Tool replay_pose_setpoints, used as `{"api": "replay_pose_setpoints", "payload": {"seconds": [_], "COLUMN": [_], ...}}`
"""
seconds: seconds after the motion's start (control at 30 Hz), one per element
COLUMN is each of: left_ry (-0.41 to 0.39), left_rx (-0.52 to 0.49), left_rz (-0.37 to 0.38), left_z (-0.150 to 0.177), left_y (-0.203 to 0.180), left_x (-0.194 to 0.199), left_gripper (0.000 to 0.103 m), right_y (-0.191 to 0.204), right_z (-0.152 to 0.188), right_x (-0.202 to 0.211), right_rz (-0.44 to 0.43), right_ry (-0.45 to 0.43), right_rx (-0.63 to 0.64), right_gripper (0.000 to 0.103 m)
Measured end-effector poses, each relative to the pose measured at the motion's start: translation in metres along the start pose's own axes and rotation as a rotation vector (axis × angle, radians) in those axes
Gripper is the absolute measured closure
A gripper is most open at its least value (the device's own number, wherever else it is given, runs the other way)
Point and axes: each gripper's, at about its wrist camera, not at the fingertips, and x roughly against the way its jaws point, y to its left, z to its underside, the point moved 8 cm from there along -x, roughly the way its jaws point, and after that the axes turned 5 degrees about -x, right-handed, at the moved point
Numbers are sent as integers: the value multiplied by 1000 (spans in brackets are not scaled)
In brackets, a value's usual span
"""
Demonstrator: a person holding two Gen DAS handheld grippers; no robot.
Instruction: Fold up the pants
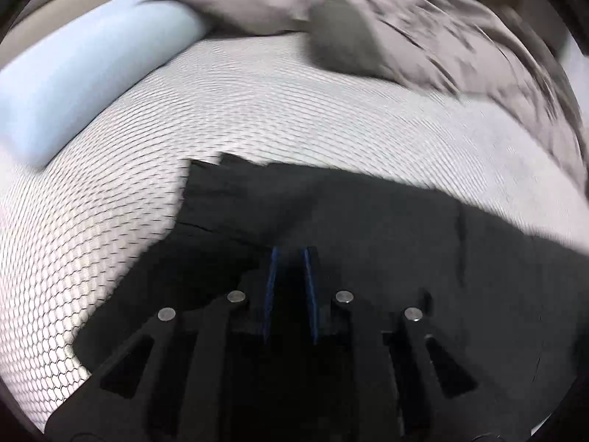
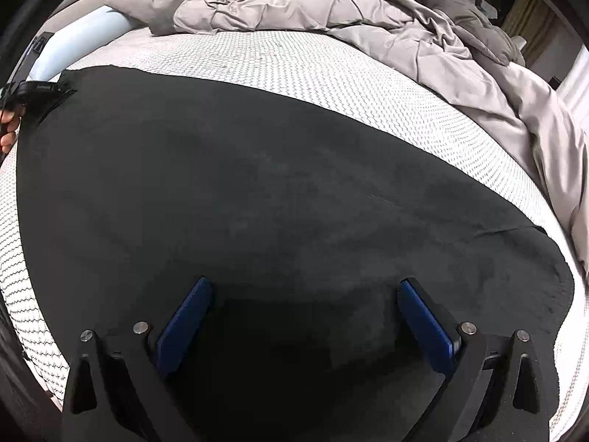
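Observation:
Black pants (image 2: 257,165) lie spread flat on a white honeycomb-patterned mattress (image 2: 294,62). In the right wrist view my right gripper (image 2: 304,284) hovers over their near part, jaws wide apart and nothing between the blue pads (image 2: 184,316). My left gripper (image 2: 40,90) shows at the far left, at the pants' corner, with a person's hand (image 2: 7,129) behind it. The left wrist view is blurred: the left gripper (image 1: 291,252) has its pads almost together, pinching dark cloth at the edge of the pants (image 1: 368,221).
A rumpled grey comforter (image 2: 331,11) is heaped along the far and right sides of the bed, also visible as the comforter (image 1: 441,37). A light blue pillow (image 2: 73,44) lies at the far left, the same pillow (image 1: 73,84). Bare mattress (image 1: 257,110) stretches beyond the pants.

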Motion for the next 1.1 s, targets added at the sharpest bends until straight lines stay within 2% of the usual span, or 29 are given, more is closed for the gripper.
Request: {"api": "replay_pose_setpoints", "payload": {"seconds": [0.03,0.13,0.2,0.27,0.3,0.33,0.37,0.4,0.43,0.47,0.5,0.57,0.63,0.67,0.7,0.83,0.9,0.97,1.03,1.1], "left_ry": [-11,-27,-29,-76,-105,-128,-145,-152,-156,-149,-118,-59,1,-2,-24,-15,-14,-16,-57,-112], "left_rx": [36,38,18,-49,-92,-138,-195,-228,-292,-362,-444,-534,-582,-619,-642,-620,-625,-628,-598,-546], "left_rz": [14,23,117,196,219,241,273,295,350,414,457,446,418,394,394,389,383,366,389,445], "left_z": [0,7,15,29,36,44,55,61,71,80,93,115,130,136,139,137,134,125,110,96], "left_y": [4,-4,-30,-76,-100,-127,-163,-183,-214,-247,-275,-305,-321,-323,-325,-321,-314,-313,-311,-321], "left_x": [3,20,39,69,81,89,96,99,100,99,95,85,70,66,69,63,68,71,88,106], "left_gripper": [90,89,89,83,65,38,29,24,23,23,23,23,22,21,21,18,18,19,19,15], "right_y": [-7,-24,-29,-22,-12,0,12,25,39,42,40,20,-21,-45,-82,-194,-222,-226,-214,-192], "right_z": [1,4,4,1,-2,-4,-5,-5,-1,3,5,15,30,39,54,96,108,101,82,57], "right_x": [-1,-2,0,4,7,9,11,10,8,6,5,5,9,11,15,34,36,43,62,79], "right_rz": [17,62,81,57,13,-27,-55,-81,-85,-53,-44,-56,-25,-3,57,289,378,391,437,380], "right_ry": [6,14,9,-9,-25,-32,-37,-38,-30,-27,-21,4,22,32,43,37,60,34,-31,-132], "right_rx": [-18,-60,-83,-92,-88,-75,-54,-20,37,73,81,39,-26,-64,-121,-366,-451,-475,-413,-391], "right_gripper": [1,1,1,1,1,1,1,1,1,2,2,1,1,1,1,1,1,1,1,1]}}
